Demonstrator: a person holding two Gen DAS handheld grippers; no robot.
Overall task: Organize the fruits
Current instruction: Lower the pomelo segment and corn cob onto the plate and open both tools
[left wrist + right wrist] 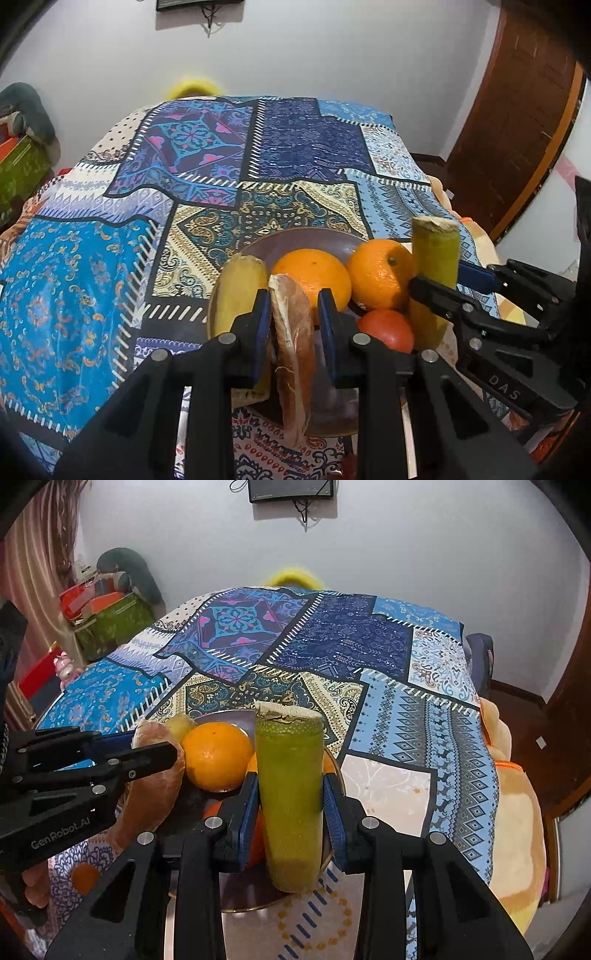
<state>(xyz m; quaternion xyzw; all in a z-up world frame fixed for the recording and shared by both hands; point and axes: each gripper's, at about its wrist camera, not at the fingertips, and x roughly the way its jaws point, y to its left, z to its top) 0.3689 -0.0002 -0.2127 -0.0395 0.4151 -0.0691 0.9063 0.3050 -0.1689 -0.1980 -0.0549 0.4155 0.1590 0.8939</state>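
Observation:
A brown bowl (295,240) on the patterned cloth holds two oranges (314,280) (380,273), a red fruit (388,332) and a yellow piece (240,291). My left gripper (293,332) is shut on a tan, flat brownish piece (293,350), held upright over the bowl's near side. My right gripper (290,812) is shut on a green cylindrical fruit piece (290,782) with a cut top, held upright over the bowl's right rim. The green piece also shows in the left wrist view (436,258), and the brownish piece in the right wrist view (155,794).
The table is draped in a blue patchwork cloth (147,229). A green box (114,624) and clutter stand at the far left, a wooden door (517,129) at the right. An orange blanket (517,812) hangs off the table's right edge.

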